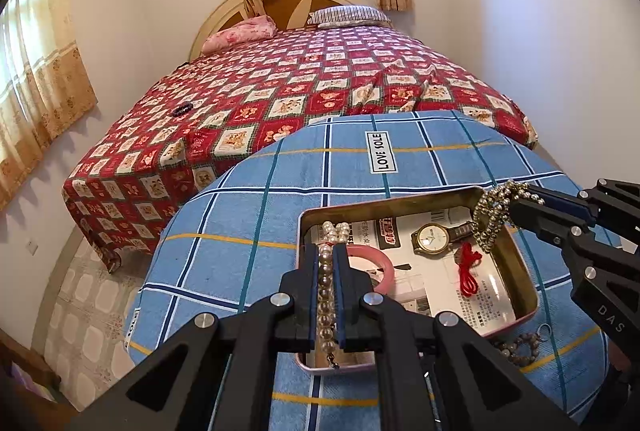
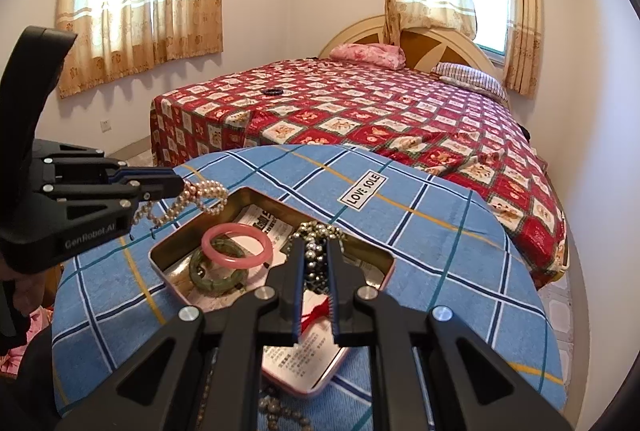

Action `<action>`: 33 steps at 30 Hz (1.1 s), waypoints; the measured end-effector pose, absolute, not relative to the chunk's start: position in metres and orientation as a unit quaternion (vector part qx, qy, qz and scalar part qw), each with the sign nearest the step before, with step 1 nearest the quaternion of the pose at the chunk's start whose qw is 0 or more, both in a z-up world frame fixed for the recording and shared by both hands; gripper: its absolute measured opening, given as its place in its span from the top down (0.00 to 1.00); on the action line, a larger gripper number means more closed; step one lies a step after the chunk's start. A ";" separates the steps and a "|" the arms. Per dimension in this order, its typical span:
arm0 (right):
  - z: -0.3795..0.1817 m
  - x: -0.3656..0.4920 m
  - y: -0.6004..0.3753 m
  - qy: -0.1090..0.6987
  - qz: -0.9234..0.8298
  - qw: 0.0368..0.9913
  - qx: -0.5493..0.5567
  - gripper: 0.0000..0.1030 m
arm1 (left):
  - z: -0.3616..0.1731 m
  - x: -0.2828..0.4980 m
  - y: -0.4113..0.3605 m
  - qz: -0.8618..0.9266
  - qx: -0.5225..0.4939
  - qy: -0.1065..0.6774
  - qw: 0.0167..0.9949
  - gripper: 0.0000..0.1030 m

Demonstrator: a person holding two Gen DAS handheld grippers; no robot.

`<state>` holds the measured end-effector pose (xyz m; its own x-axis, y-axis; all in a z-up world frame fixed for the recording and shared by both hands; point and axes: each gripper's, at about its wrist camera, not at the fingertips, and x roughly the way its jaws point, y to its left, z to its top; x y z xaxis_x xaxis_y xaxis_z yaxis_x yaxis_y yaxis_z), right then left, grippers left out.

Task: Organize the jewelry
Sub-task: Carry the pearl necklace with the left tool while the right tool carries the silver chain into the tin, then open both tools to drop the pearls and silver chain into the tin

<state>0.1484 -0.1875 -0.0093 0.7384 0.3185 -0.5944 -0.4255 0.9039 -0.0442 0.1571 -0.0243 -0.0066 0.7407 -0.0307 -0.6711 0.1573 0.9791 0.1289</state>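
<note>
Your left tool (image 1: 329, 251) pinches the pearl strand (image 1: 326, 287); your right tool (image 2: 316, 251) grips the metal bead chain (image 2: 316, 263), apparently above the tin (image 1: 516, 271) on the desk (image 1: 248, 215).

A pearl necklace (image 1: 326, 283) is clamped in the left gripper (image 1: 329, 251) above the open tin (image 1: 520, 271); a metal bead chain (image 1: 494, 215) is pinched in the right gripper (image 2: 316, 251). Inside the tin, a watch (image 1: 432, 237), red cord (image 1: 468, 271), pink bangle (image 2: 237, 243) and green bangle (image 2: 218, 273) are laid on printed paper.
</note>
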 end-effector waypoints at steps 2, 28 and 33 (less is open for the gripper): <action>-0.011 0.152 -0.186 0.303 0.200 0.927 -0.090 0.88 | -0.009 0.160 -0.024 -0.050 0.089 0.359 0.928 0.94; -0.042 0.176 -0.176 0.342 0.191 0.914 -0.107 0.88 | -0.043 0.183 -0.026 -0.049 0.097 0.393 0.913 0.94; -0.047 0.175 -0.177 0.347 0.187 0.912 -0.112 0.88 | -0.045 0.183 -0.028 -0.053 0.100 0.396 0.911 0.94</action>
